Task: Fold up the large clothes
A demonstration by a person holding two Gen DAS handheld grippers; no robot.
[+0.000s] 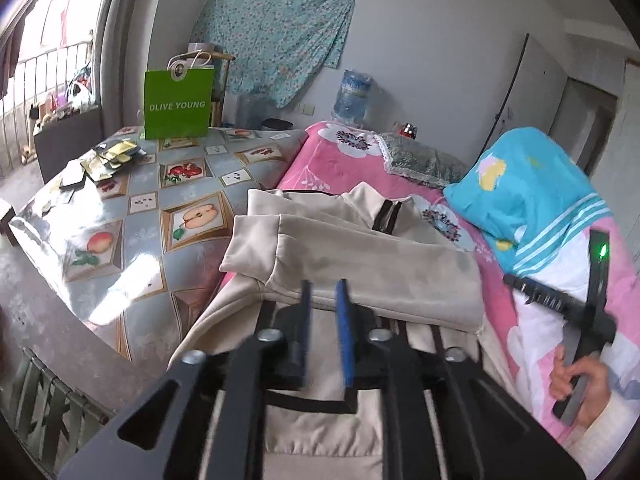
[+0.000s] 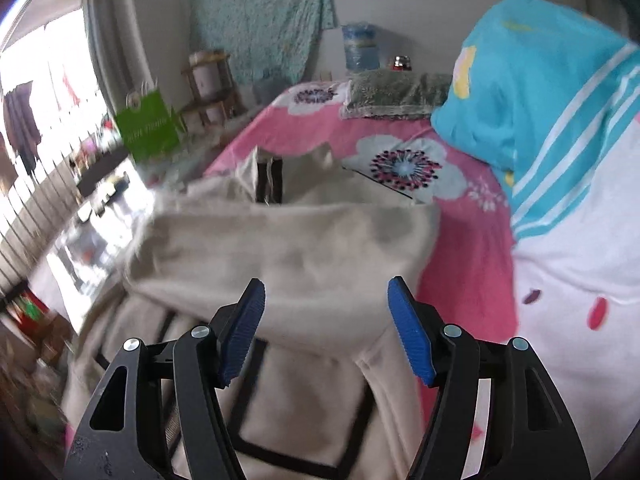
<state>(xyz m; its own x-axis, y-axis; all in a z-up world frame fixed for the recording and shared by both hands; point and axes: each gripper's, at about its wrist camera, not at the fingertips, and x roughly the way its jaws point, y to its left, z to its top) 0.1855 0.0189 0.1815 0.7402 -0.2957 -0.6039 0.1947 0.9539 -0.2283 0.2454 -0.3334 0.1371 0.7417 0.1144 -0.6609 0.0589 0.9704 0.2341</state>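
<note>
A beige jacket (image 1: pixel 360 256) with black trim lies on the pink flowered bed (image 1: pixel 332 160), one sleeve folded across its body and its collar toward the far end. My left gripper (image 1: pixel 324 284) hovers over the near part of the jacket; its blue pads stand a narrow gap apart with nothing between them. In the right wrist view my right gripper (image 2: pixel 326 284) hangs above the jacket (image 2: pixel 300 248), jaws wide apart and empty, with a black-edged pocket (image 2: pixel 304 400) below it. A person's hand (image 1: pixel 580 384) grips the right tool's handle at the right edge.
A folded blue and white quilt (image 1: pixel 532 184) lies on the bed to the right, a green pillow (image 1: pixel 420 156) at the head. Left of the bed is a table with a fruit-print cloth (image 1: pixel 140 208), holding a green paper bag (image 1: pixel 178 104) and packets. A water bottle (image 1: pixel 352 96) stands by the wall.
</note>
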